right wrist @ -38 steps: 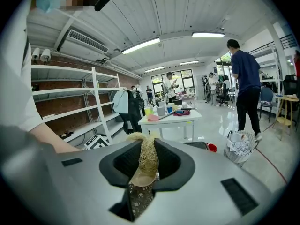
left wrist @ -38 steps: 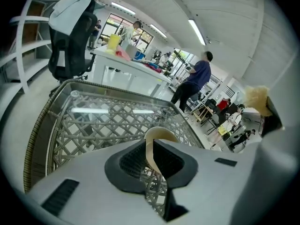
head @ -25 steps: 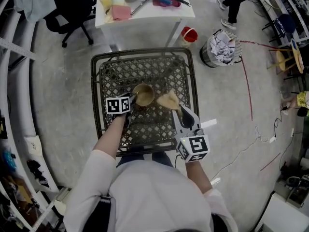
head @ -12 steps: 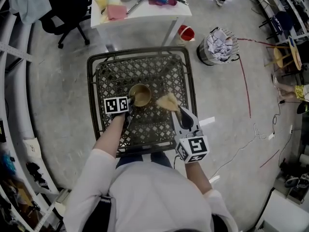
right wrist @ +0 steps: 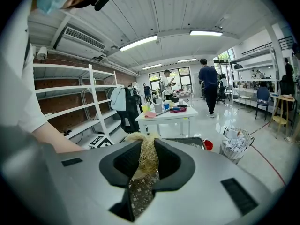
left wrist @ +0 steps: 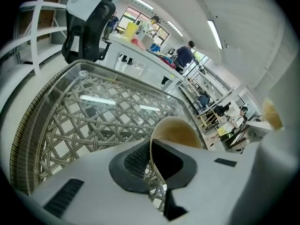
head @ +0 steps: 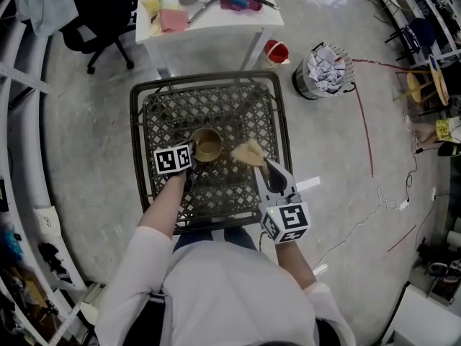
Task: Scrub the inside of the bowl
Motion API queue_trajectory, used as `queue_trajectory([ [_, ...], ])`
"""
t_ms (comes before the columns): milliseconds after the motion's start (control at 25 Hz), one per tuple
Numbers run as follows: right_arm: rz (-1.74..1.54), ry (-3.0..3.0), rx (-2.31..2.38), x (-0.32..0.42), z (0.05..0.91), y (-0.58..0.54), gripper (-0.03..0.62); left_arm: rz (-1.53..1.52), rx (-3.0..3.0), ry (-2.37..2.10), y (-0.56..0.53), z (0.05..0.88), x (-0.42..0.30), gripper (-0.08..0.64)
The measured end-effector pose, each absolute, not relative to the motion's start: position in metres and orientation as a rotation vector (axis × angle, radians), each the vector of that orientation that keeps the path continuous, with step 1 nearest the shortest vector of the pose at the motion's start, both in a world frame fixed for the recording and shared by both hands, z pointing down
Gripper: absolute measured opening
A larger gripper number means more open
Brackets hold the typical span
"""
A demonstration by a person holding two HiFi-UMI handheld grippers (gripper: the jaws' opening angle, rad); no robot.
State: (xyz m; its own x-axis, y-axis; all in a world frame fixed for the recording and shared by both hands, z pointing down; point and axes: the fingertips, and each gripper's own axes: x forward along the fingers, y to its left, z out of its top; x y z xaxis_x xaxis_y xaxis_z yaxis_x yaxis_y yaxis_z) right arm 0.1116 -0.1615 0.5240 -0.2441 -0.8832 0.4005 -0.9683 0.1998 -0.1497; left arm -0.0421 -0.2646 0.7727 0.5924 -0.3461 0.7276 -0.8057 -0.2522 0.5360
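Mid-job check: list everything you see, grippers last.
bowl: one, tan, on the wicker table
scrubber: one, straw-coloured, right of the bowl
wicker table: one, dark, glass-topped, centre
white table: one, cluttered, beyond the wicker table
bucket: one, red, by the white table's leg
wastebasket: one, wire, paper-filled, floor at right
office chair: one, black, upper left
left gripper: one, grey, jaws have just been closing, gripping the bowl's rim
right gripper: one, grey, jaws shut on the scrubber

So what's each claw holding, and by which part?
The left claw pinches the bowl by its near rim, jaws just closed on it; the right claw grips the fibrous scrubber by one end.
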Motion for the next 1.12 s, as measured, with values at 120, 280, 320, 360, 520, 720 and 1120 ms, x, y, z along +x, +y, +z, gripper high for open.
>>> queue_trajectory([
  [120,0.532,-2.264,1.768,0.113,0.518,-0.159,0.089,0.586,1.895,-0.96,-0.266,0.755,-0.041,0.043],
  [280,0.507,-2.299,1.754,0.112,0.509,-0.158,0.089,0.549,1.946,-0.993,-0.267,0.727,-0.041,0.043],
  [320,0.5,-2.309,1.751,0.111,0.506,-0.159,0.089,0.537,1.963,-1.006,-0.268,0.718,-0.041,0.043],
  [360,0.493,-2.321,1.746,0.111,0.503,-0.159,0.089,0.526,1.982,-1.018,-0.268,0.709,-0.042,0.043],
  [520,0.458,-2.372,1.725,0.107,0.492,-0.162,0.089,0.471,2.062,-1.052,-0.271,0.671,-0.041,0.043],
  [720,0.411,-2.436,1.701,0.1,0.476,-0.156,0.089,0.427,2.134,-1.105,-0.265,0.628,-0.044,0.043],
  [1120,0.298,-2.548,1.649,0.087,0.441,-0.142,0.089,0.335,2.233,-1.226,-0.244,0.552,-0.056,0.043],
])
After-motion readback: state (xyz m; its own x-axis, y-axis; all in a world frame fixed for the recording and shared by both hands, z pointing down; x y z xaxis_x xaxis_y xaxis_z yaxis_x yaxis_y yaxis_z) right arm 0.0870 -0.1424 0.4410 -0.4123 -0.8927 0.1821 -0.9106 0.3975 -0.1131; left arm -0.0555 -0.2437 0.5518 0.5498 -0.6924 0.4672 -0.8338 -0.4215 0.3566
